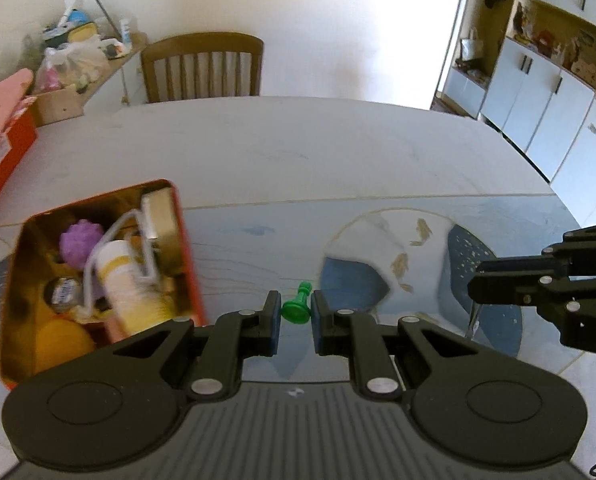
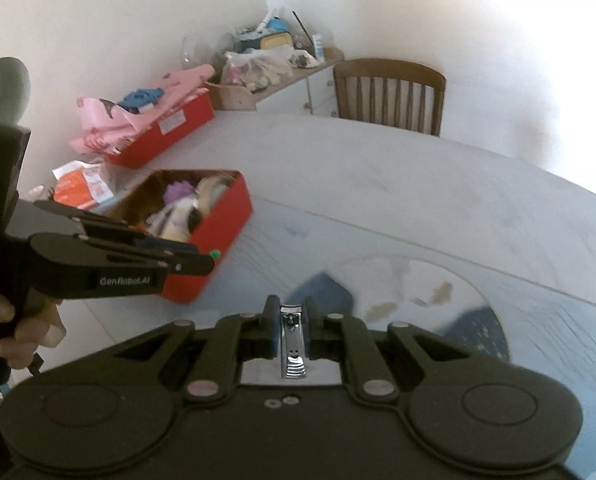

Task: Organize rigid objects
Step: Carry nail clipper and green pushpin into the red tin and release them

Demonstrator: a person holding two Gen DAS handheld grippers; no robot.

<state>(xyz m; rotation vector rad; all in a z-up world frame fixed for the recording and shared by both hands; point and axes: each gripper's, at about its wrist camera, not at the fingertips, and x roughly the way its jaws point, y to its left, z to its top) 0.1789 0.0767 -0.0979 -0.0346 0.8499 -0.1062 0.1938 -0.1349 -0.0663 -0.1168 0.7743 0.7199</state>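
An open red metal tin with rounded corners is seen on the table, filled with a purple knobbly ball, a white-and-yellow cylindrical bottle, a small round lidded jar and a smooth orange ball (the rest is too jumbled to tell). A green plastic pawn-shaped piece is clamped between the pads of the left gripper, just beside the tin. A shiny metal nail clipper is gripped by the right gripper, above the patterned blue tablecloth.
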